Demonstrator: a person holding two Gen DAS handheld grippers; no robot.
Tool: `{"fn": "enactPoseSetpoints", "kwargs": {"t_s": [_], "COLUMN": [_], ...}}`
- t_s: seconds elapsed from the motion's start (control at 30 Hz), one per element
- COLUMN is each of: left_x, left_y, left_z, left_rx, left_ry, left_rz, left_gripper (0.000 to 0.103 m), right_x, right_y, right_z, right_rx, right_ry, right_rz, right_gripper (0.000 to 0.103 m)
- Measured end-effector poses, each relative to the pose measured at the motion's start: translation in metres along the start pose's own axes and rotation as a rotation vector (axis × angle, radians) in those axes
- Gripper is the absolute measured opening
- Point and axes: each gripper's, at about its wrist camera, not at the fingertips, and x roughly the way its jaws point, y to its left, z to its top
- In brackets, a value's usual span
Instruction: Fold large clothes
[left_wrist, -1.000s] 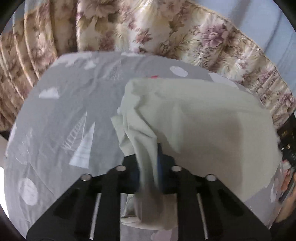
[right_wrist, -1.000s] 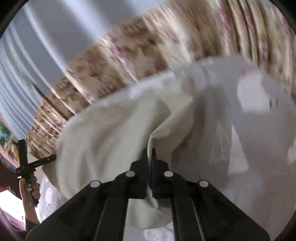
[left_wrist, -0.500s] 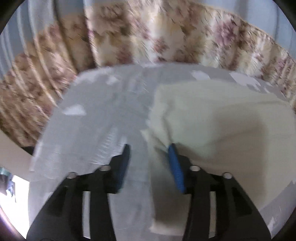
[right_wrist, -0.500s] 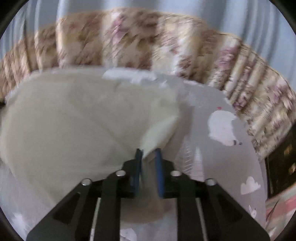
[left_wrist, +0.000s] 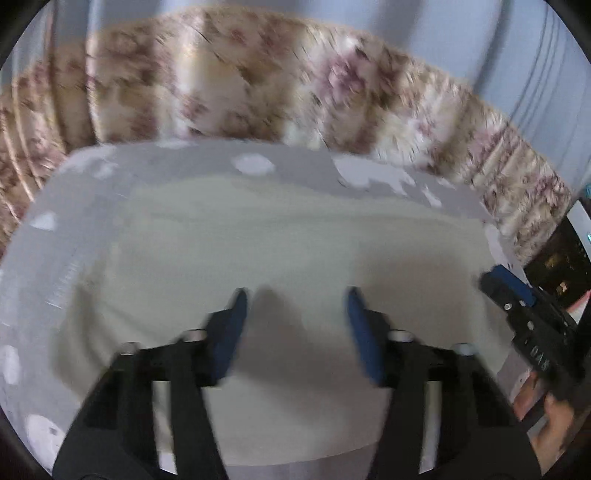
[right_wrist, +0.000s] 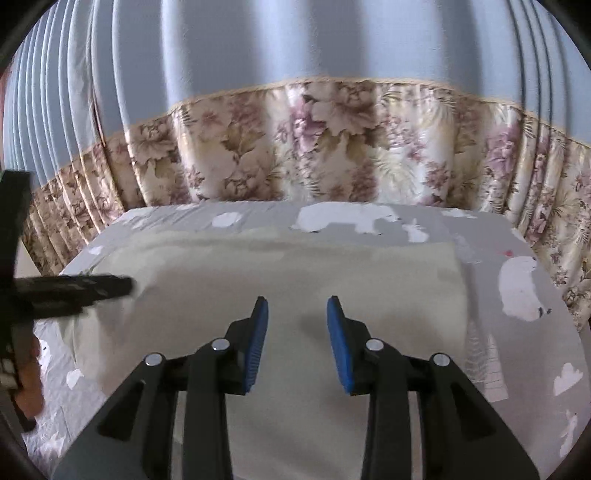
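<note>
So a second ago both grippers were pinched shut on bunched-up corners of the cream cloth (right_wrist: 295, 266), holding it up off the bed. Now it's been let go and lies spread flat on the grey sheet (right_wrist: 524, 354) in a tidy rectangle. The left gripper (left_wrist: 295, 306) has nothing between its blue pads and is closing a bit (that view's blurry), while the right gripper (right_wrist: 297, 310) is opening, also empty.
</note>
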Motion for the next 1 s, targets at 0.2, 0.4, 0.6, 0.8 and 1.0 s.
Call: {"fn": "enactPoseSetpoints", "kwargs": {"t_s": [0.2,0.4,0.6,0.8,1.0], "left_x": [0.027,0.062,0.069,0.055,0.022], "left_y": [-0.022,-0.013,-0.014,-0.006,-0.023], "left_z": [-0.01,-0.008,-0.003,0.0,0.011], "left_rx": [0.051,0.061,0.089,0.034,0.022], "left_ry": [0.028,0.097,0.101,0.096,0.011], "left_rz": [0.05,0.063,0.068,0.011,-0.026], "left_gripper": [0.013,0.008,0.008,0.008,0.06], "right_x": [0.022,0.056,0.072,0.053,0.018], "right_y": [0.008,0.006,0.003,-0.005,-0.006], "right_z": [-0.012,-0.017,-0.008,-0.001,0.017], "right_rx": [-0.027,-0.079,-0.08,-0.022,0.002], "right_ry": [0.072,0.162,0.184,0.158,0.061], "right_rz": [-0.029,-0.069,-0.072,-0.022,-0.039], "right_gripper": [0.027,0.023,0.023,0.023,0.026]}}
